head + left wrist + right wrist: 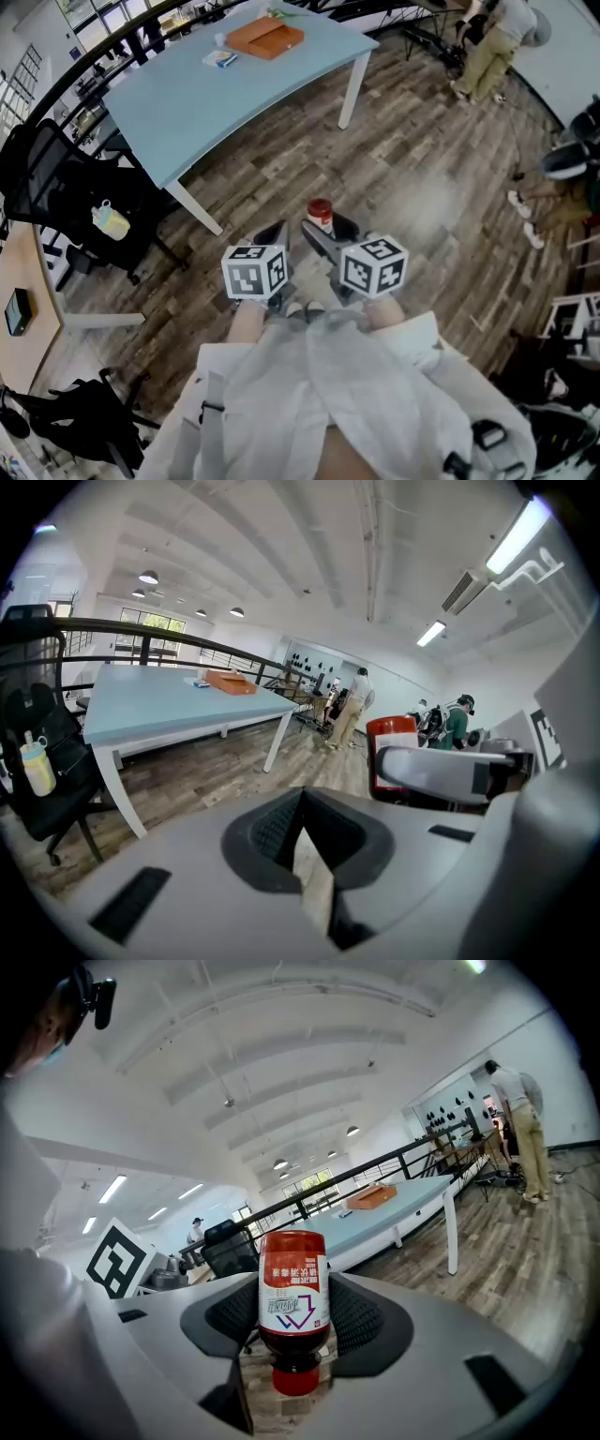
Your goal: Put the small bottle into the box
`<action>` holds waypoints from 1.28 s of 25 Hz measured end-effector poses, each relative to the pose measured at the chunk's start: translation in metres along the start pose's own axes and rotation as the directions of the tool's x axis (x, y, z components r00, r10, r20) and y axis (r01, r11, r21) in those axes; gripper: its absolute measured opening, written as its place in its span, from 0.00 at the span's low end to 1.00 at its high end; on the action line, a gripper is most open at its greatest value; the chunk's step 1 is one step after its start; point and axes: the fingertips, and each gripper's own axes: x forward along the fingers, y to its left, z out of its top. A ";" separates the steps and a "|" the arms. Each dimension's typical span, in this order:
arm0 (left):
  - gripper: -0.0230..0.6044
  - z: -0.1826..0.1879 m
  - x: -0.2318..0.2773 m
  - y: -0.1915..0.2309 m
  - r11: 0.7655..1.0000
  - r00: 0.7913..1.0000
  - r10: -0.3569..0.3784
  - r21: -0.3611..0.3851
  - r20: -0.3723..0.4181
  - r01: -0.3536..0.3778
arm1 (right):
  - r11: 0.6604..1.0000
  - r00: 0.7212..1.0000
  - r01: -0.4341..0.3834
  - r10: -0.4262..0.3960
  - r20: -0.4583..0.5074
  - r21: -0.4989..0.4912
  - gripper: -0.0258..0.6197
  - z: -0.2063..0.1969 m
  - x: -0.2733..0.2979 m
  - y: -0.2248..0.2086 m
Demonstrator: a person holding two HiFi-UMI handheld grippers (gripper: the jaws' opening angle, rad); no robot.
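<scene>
My right gripper (323,228) (293,1335) is shut on the small bottle (320,214) (293,1302), a dark red one with a red-and-white label. The dark pads press its sides and its cap points back toward the camera. In the left gripper view the small bottle (392,752) shows at the right, behind a grey jaw of the right gripper. My left gripper (274,234) (302,841) is beside it at the left, shut with nothing in it. Both hang over the wooden floor, well short of the orange box (265,37) (231,682) (371,1197), which lies flat on the far part of the light blue table (187,103).
A small white and blue item (220,58) lies by the box. Black office chairs (56,178) stand left of the table, one carrying a pale yellow bottle (110,220). A person (497,47) stands at the far right. White table legs (352,89) reach the floor ahead.
</scene>
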 end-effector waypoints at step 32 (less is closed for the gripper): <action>0.04 0.027 0.059 0.065 0.999 0.998 0.014 0.038 -0.069 -0.012 | 0.997 0.992 0.056 -0.061 -0.112 -0.049 0.38 0.000 0.080 -0.057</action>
